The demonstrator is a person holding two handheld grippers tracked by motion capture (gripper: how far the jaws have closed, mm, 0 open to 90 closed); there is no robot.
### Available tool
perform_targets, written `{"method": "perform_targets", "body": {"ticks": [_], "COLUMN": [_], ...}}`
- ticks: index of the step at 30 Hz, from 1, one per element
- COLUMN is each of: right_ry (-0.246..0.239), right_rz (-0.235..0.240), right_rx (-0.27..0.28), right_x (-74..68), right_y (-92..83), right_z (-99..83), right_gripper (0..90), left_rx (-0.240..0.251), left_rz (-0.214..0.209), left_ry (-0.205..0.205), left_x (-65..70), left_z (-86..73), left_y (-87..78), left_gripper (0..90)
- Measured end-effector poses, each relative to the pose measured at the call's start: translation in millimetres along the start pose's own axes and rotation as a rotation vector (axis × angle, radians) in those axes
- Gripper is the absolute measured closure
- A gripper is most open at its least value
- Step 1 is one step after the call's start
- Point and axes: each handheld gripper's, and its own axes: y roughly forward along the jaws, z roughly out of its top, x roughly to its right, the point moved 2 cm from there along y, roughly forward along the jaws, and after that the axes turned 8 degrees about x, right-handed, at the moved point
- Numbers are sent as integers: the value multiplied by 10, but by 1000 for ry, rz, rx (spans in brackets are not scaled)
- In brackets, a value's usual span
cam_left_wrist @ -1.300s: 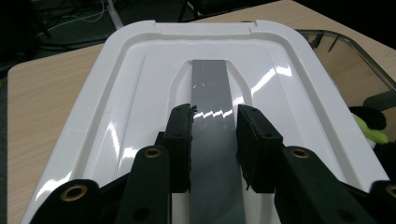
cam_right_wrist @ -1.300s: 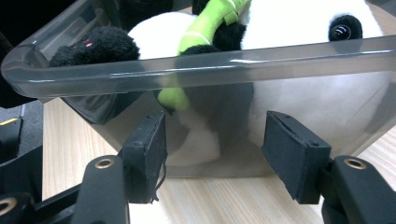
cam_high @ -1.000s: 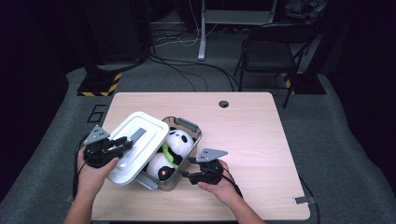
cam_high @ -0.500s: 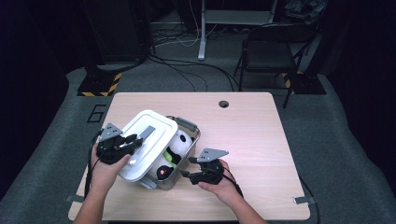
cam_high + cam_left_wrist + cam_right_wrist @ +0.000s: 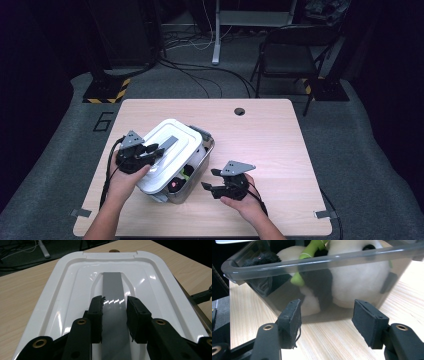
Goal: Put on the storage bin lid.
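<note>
To shut the box well, line the white lid [image 5: 167, 150] up square over the clear box [image 5: 192, 175] before lowering it (the panda toy [image 5: 352, 282] must stay tucked in). The left gripper [image 5: 114, 315] pinches the lid's grey handle [image 5: 113, 287]. The right gripper [image 5: 325, 320] waits with empty, spread jaws, just beside the box.
</note>
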Motion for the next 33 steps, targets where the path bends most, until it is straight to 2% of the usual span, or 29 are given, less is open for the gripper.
{"method": "perform_targets", "body": {"ticks": [9, 19, 22, 25, 27, 29, 33], "right_ry": [13, 21, 19, 18, 15, 18, 20], "right_rz": [-39, -65, -64, -61, -62, -64, -63], "right_rx": [16, 29, 29, 26, 28, 29, 29], "right_x": [19, 46, 44, 38, 35, 34, 51], "right_y": [-139, -235, -232, -222, -223, -229, -233], "right_z": [-33, -54, -54, -57, -56, -54, -45], "right_gripper": [395, 399, 399, 399, 398, 399, 397], "left_rx": [-20, -49, -35, -7, 12, 18, 8], "left_rz": [-36, -28, -27, -33, -35, -17, 20], "left_ry": [30, 83, 84, 56, 50, 56, 40], "left_x": [95, 225, 208, 168, 132, 88, -75], "left_z": [54, 31, 29, 48, 62, 61, 13], "left_y": [140, 261, 241, 198, 150, 92, -31], "left_gripper": [668, 666, 652, 552, 516, 510, 505]}}
